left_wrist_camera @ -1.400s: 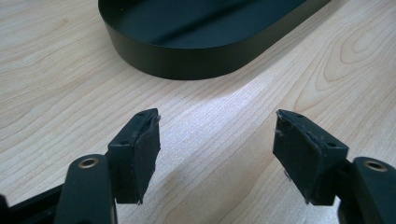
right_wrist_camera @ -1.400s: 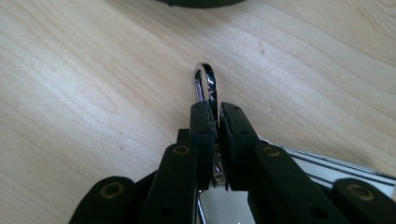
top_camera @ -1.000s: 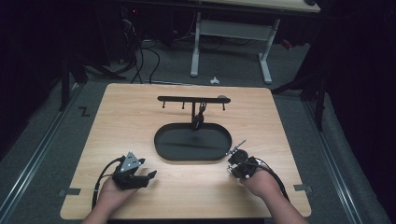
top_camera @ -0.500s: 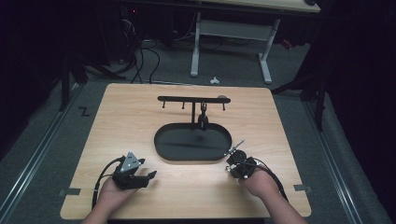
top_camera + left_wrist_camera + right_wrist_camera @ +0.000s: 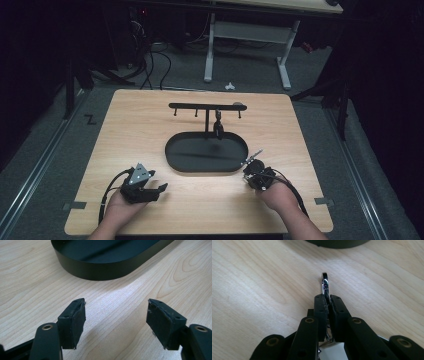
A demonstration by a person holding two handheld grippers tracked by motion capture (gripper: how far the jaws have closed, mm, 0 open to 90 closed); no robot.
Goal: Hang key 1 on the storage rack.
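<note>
1. High view: dim room, wooden tabletop (image 5: pixel 150 130) bearing black oval tray (image 5: pixel 175 160) and hook rack (image 5: pixel 205 106); left claw (image 5: pixel 161 189) near front edge, right claw (image 5: pixel 251 161) just beside tray's right end.
2. Left gripper view: spread wide over bare wood, tray (image 5: pixel 100 270) ahead.
3. Right gripper view: pressed together, pinching shiny metal clip (image 5: pixel 325 282), tip poking forward above tabletop.

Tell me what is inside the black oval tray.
The black oval tray looks empty: bare dark floor with the rack post standing at its back. A small dark item hanging from the rack hides a bit of floor.
</note>
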